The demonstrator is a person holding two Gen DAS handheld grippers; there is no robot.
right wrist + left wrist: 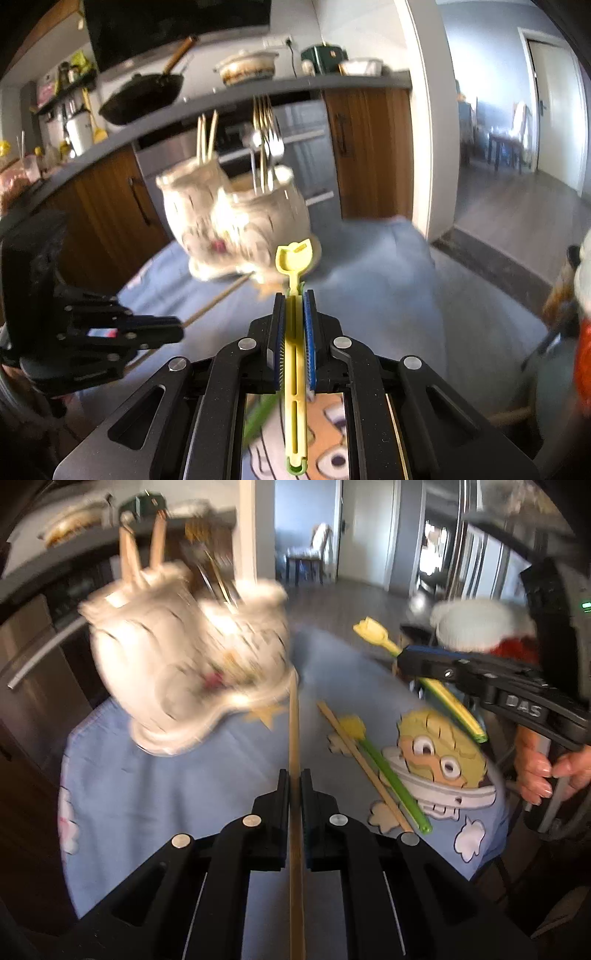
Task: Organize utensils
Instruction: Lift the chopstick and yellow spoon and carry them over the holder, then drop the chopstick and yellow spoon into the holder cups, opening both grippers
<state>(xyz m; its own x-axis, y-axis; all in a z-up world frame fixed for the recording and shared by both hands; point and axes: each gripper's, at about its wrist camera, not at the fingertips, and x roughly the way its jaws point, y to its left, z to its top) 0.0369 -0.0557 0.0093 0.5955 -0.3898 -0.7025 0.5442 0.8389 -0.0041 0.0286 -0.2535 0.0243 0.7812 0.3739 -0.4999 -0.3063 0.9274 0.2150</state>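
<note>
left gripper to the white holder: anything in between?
Only the wooden chopstick the left gripper grips, running over bare blue cloth to the white holder base. Left wrist view.

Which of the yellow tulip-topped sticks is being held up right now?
The one pinched in the right hand-held gripper, the tulip stick; its twin lies flat on the blue cloth.

Left gripper (294, 782): jaws closed narrow, clamped on a thin wooden stick (294, 738) running straight forward between them. Right gripper (294, 306): jaws closed, pinching a yellow utensil (294, 280) lengthwise. Right hand (543, 771) wraps the grip handle, fingers curled.
</note>
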